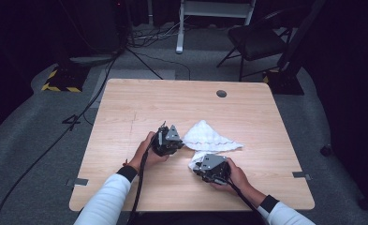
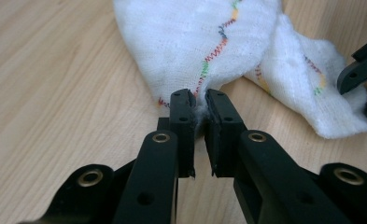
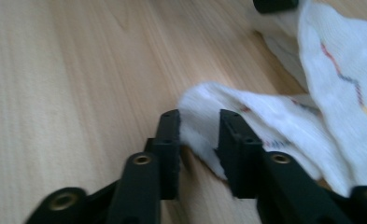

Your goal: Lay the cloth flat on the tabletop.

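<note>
A white cloth point(image 1: 209, 137) with a coloured zigzag seam lies crumpled at the middle of the wooden table point(image 1: 139, 108). My left gripper point(image 1: 181, 143) is at the cloth's left corner. In the left gripper view the cloth point(image 2: 195, 42) spreads ahead, and the left gripper point(image 2: 199, 100) is shut on its near tip. My right gripper point(image 1: 194, 164) is at the cloth's lower fold. In the right gripper view a rounded end of the cloth point(image 3: 265, 121) fills the gap of the right gripper point(image 3: 199, 121), both pads against it.
A round cable hole point(image 1: 221, 93) sits near the table's far edge. A dark chair point(image 1: 256, 40) and cables point(image 1: 78, 117) are on the floor beyond and to the left. Bare wood surrounds the cloth on all sides.
</note>
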The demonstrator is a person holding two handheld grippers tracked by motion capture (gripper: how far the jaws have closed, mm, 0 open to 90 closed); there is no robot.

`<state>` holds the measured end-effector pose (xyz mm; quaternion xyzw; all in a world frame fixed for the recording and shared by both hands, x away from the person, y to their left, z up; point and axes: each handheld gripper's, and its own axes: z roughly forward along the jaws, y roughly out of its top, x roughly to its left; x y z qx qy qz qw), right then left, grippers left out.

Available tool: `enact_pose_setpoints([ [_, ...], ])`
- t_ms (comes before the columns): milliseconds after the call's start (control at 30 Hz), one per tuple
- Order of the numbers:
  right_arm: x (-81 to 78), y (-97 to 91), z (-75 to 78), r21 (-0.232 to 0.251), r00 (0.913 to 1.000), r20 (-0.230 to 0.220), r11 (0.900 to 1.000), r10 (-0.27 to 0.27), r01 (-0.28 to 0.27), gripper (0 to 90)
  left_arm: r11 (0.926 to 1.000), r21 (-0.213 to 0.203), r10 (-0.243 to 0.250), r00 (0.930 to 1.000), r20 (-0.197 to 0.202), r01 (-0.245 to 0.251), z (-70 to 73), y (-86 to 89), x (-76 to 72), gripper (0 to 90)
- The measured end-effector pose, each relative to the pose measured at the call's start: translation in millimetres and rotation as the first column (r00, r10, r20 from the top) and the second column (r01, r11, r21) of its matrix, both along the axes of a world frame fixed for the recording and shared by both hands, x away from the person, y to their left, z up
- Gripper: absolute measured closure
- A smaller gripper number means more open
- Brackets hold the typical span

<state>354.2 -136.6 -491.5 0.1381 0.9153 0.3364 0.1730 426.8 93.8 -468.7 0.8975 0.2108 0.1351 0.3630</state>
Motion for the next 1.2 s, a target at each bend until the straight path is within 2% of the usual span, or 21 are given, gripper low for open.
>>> enact_pose_setpoints([
  [67,3.6,-5.5,0.8,-0.015,0.9997,0.003,0.9996,-0.025,0.025,86.1,0.9998,-0.005,0.018,0.9995,0.025,-0.018,3.1,4.8,0.4,82.7],
  [100,5.7,-10.2,2.8,-0.006,0.9993,-0.001,0.9993,-0.038,0.038,87.0,0.9996,-0.010,0.026,0.9993,0.026,-0.026,4.4,7.3,0.1,82.9],
  [233,12.7,-36.3,18.1,0.058,0.9945,-0.005,0.9928,-0.105,0.105,87.9,0.9983,-0.026,0.053,0.9977,0.042,-0.052,8.8,17.7,0.0,83.3],
  [267,14.0,-44.6,22.1,0.076,0.9922,-0.002,0.9893,-0.124,0.124,88.0,0.9979,-0.034,0.057,0.9978,0.034,-0.056,10.2,20.8,0.8,83.4],
  [367,19.2,-70.3,34.6,0.132,0.9827,0.001,0.9742,-0.185,0.183,88.3,0.9954,-0.059,0.078,0.9964,0.034,-0.076,14.7,30.4,2.0,83.5],
  [533,26.5,-106.1,52.5,0.217,0.9597,0.002,0.9370,-0.281,0.274,88.5,0.9924,-0.084,0.092,0.9953,0.030,-0.090,21.5,44.9,-1.7,84.0],
  [700,30.3,-134.0,63.1,0.271,0.9292,-0.002,0.8944,-0.369,0.356,88.7,0.9919,-0.086,0.096,0.9950,0.025,-0.094,24.9,57.6,-9.5,84.7],
  [833,32.8,-151.3,66.0,0.284,0.9019,-0.002,0.8644,-0.432,0.415,88.8,0.9900,-0.083,0.117,0.9928,0.028,-0.114,26.6,66.0,-16.7,85.1],
  [933,37.0,-164.9,66.1,0.300,0.8765,-0.022,0.8331,-0.481,0.465,88.8,0.9860,-0.093,0.141,0.9897,0.022,-0.139,27.4,78.3,-20.6,85.2],
  [1033,41.9,-177.4,64.9,0.301,0.8513,-0.038,0.8062,-0.523,0.509,88.9,0.9817,-0.097,0.165,0.9863,0.003,-0.164,25.3,90.3,-24.5,85.2],
  [1100,44.8,-184.1,63.1,0.298,0.8373,-0.042,0.7929,-0.545,0.531,88.9,0.9816,-0.091,0.168,0.9858,-0.007,-0.168,22.8,97.0,-27.8,85.2],
  [1200,47.8,-192.2,59.7,0.295,0.8246,-0.058,0.7793,-0.563,0.553,88.9,0.9832,-0.065,0.169,0.9852,-0.028,-0.170,17.3,104.4,-32.7,85.3],
])
